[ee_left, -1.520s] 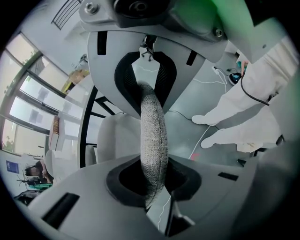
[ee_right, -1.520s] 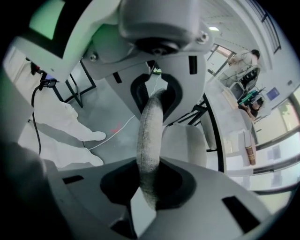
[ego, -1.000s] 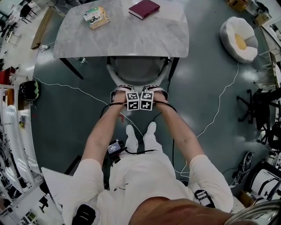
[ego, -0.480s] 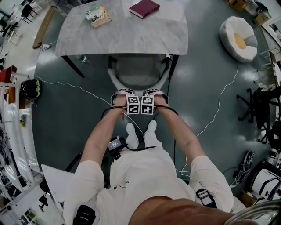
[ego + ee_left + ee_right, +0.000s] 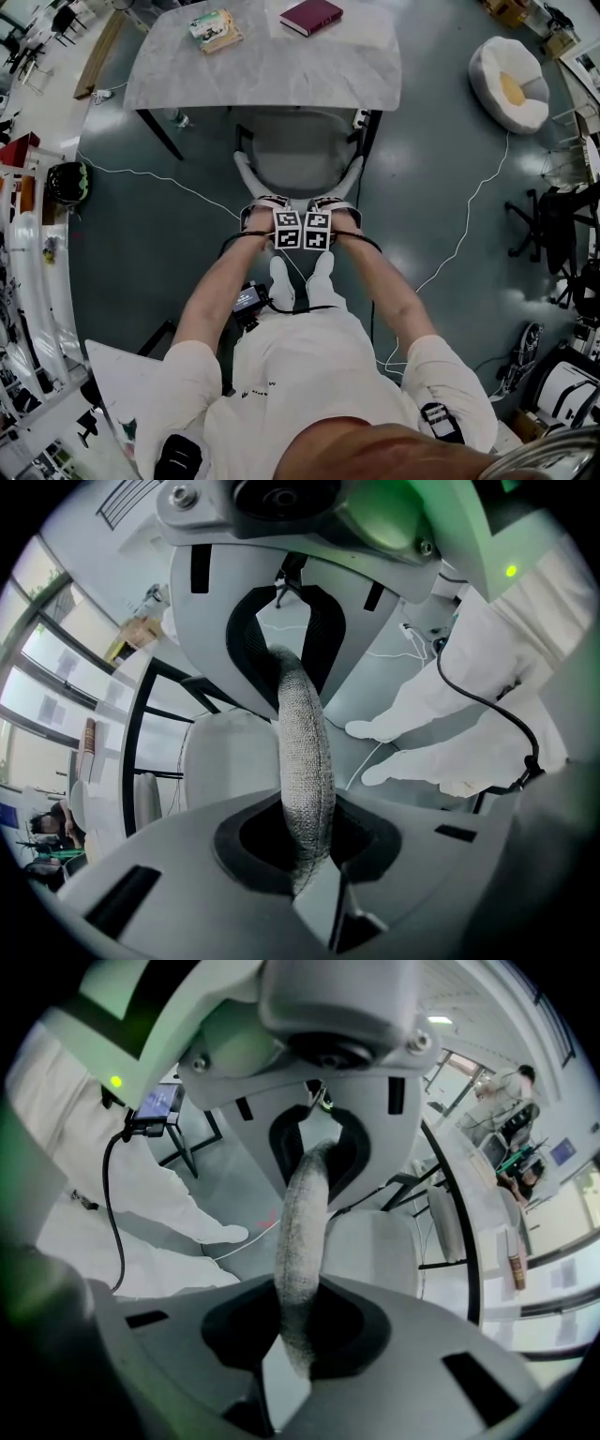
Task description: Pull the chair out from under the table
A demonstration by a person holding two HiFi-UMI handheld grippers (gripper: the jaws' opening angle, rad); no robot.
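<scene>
- left claw (image 5: pixel 268 206) clamped tight on the chair (image 5: pixel 298 155), gripping its fabric back rim, pointing straight down
- right claw (image 5: pixel 330 206) just beside it, pinching that same rim
- chair seat is mostly clear of the surface (image 5: pixel 281 75), far edge right at the surface's near edge
- red book (image 5: pixel 311 16) lies on the surface's far side
</scene>
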